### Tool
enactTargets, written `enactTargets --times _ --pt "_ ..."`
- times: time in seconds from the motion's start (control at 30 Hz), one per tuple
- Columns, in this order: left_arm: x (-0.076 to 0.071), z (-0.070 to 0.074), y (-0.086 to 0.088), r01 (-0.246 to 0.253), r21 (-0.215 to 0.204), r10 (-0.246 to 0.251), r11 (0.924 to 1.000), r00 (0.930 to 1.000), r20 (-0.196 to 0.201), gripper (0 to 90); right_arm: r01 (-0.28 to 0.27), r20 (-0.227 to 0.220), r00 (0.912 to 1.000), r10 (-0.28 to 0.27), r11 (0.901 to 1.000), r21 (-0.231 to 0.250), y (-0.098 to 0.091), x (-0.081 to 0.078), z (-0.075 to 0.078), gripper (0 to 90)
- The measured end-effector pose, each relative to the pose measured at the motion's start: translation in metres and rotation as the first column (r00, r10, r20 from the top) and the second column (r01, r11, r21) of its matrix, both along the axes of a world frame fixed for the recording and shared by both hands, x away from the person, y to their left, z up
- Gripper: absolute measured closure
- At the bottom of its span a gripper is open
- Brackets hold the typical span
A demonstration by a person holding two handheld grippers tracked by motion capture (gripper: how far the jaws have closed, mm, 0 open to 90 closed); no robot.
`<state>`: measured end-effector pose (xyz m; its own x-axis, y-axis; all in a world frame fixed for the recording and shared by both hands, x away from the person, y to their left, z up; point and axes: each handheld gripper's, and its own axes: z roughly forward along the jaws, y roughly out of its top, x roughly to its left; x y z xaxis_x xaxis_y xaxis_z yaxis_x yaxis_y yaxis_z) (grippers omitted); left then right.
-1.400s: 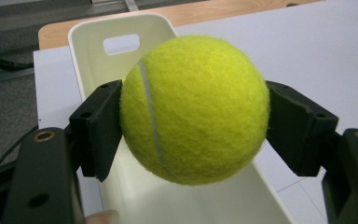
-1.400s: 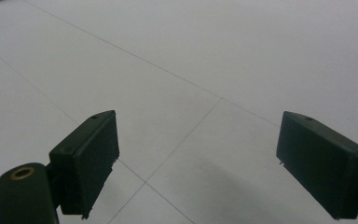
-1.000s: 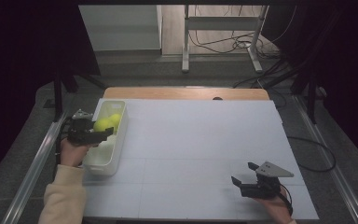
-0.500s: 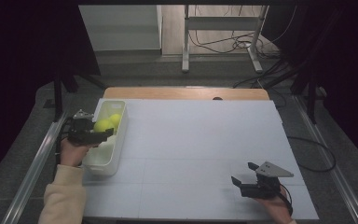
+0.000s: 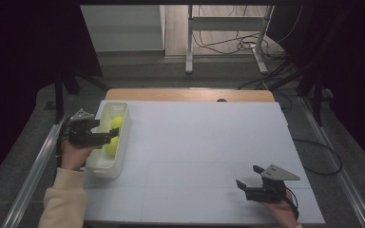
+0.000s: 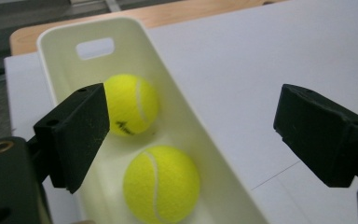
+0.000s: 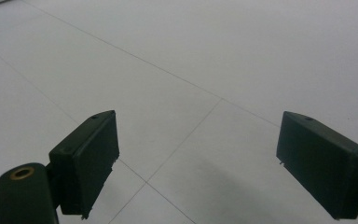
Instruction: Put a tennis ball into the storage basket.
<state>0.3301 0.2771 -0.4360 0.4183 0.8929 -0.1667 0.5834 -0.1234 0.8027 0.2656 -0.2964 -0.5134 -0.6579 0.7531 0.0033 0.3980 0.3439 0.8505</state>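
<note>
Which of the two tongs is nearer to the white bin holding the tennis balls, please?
Left. The left tongs hang over the white bin, open above its tennis balls. The right tongs are far across the table's near right corner.

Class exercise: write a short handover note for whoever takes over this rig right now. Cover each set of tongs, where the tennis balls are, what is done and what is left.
Left tongs: jaws have just been opening, now wide, empty, over the white bin.
Right tongs: open, empty, above bare table.
Two tennis balls lie in the bin.
Done: both balls binned.
Left: probably just withdraw the left tongs.
</note>
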Motion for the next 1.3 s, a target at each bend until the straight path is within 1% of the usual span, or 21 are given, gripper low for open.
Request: enactTargets --times 0.07,0.1,0.17,0.23,0.33,0.4,0.53,0.6,0.67,0.7,0.8,0.83,0.87,0.97,1.03,1.07,1.13,1.17,1.2,1.27,1.3 --pt "-0.001 0.001 -0.003 0.014 -0.015 -0.014 0.9998 0.9999 0.009 11.1 0.0 0.006 1.0 0.0 1.0 -0.001 0.0 -0.001 0.001 13.4" --pt "-0.002 0.001 -0.005 0.027 -0.01 -0.027 0.9996 0.9996 0.011 11.1 -0.003 0.009 1.0 0.003 1.0 -0.001 0.001 -0.002 0.001 13.4" --pt "-0.003 0.002 -0.007 0.031 -0.009 -0.03 0.9995 0.9995 0.012 11.1 -0.005 0.014 0.9999 0.005 1.0 -0.005 0.001 -0.002 0.001 13.5" --pt "-0.003 0.003 -0.009 0.04 -0.009 -0.04 0.9992 0.9989 0.023 11.1 -0.01 0.013 0.9999 0.01 0.9999 -0.006 0.002 -0.002 0.001 13.4" --pt "-0.006 0.006 -0.01 0.041 -0.022 -0.04 0.9989 0.9981 0.046 11.2 -0.019 0.005 0.9998 0.019 0.9998 -0.008 0.002 0.0 -0.001 13.3" --pt "-0.008 0.007 -0.011 0.037 -0.025 -0.036 0.999 0.9977 0.057 11.5 -0.019 0.005 0.9998 0.019 0.9998 0.0 0.001 0.002 -0.001 13.4" --pt "-0.013 0.008 -0.012 0.047 -0.052 -0.043 0.9976 0.9964 0.073 11.9 -0.021 0.001 0.9998 0.021 0.9997 0.009 0.001 0.004 -0.001 13.4" --pt "-0.017 0.008 -0.013 0.058 -0.073 -0.052 0.9956 0.9949 0.087 12.4 -0.024 0.0 0.9997 0.024 0.9997 0.005 0.003 0.004 -0.001 13.4" --pt "-0.02 0.008 -0.016 0.072 -0.084 -0.064 0.9938 0.9935 0.094 12.6 -0.024 0.003 0.9997 0.024 0.9997 -0.008 0.004 0.005 0.0 13.4" --pt "-0.021 0.008 -0.017 0.079 -0.086 -0.07 0.9932 0.9927 0.098 12.6 -0.028 0.007 0.9996 0.028 0.9996 -0.006 0.005 0.005 0.0 13.4" --pt "-0.028 0.008 -0.021 0.105 -0.083 -0.095 0.991 0.9879 0.123 12.5 -0.027 0.006 0.9996 0.027 0.9995 -0.014 0.007 0.005 0.0 13.3" --pt "-0.031 0.009 -0.022 0.117 -0.089 -0.104 0.9892 0.9858 0.132 12.4 -0.027 0.007 0.9996 0.028 0.9994 -0.019 0.008 0.005 0.0 13.3" --pt "-0.031 0.009 -0.022 0.117 -0.089 -0.104 0.9892 0.9858 0.132 12.4 -0.028 0.008 0.9996 0.028 0.9994 -0.022 0.009 0.005 0.0 13.3" --pt "-0.037 0.008 -0.025 0.14 -0.111 -0.122 0.9839 0.9803 0.155 12.5 -0.029 0.009 0.9995 0.03 0.9993 -0.021 0.009 0.004 0.0 13.4" --pt "-0.039 0.007 -0.027 0.143 -0.111 -0.124 0.9835 0.9792 0.16 12.6 -0.031 0.012 0.9994 0.031 0.9995 -0.01 0.008 0.004 0.001 13.4" --pt "-0.041 0.006 -0.03 0.141 -0.102 -0.123 0.9847 0.9786 0.165 12.6 -0.031 0.012 0.9994 0.031 0.9995 -0.01 0.008 0.004 0.001 13.4" --pt "-0.044 0.003 -0.035 0.154 -0.1 -0.137 0.9829 0.9767 0.165 12.7 -0.03 0.016 0.9994 0.03 0.9995 -0.011 0.007 0.003 0.002 13.4" --pt "-0.047 -0.001 -0.041 0.17 -0.095 -0.153 0.9808 0.9741 0.166 12.7 -0.028 0.019 0.9994 0.029 0.9995 -0.015 0.007 0.002 0.002 13.4" --pt "-0.047 -0.001 -0.041 0.17 -0.095 -0.153 0.9808 0.9741 0.166 12.7 -0.028 0.019 0.9994 0.029 0.9995 -0.015 0.007 0.002 0.002 13.4" --pt "-0.05 -0.005 -0.049 0.194 -0.076 -0.179 0.9781 0.9693 0.169 12.8 -0.032 0.021 0.9993 0.032 0.9994 -0.012 0.007 0.002 0.002 13.4" --pt "-0.051 -0.007 -0.053 0.193 -0.062 -0.18 0.9792 0.9679 0.175 12.8 -0.034 0.022 0.9992 0.034 0.9993 -0.013 0.007 0.002 0.002 13.4"
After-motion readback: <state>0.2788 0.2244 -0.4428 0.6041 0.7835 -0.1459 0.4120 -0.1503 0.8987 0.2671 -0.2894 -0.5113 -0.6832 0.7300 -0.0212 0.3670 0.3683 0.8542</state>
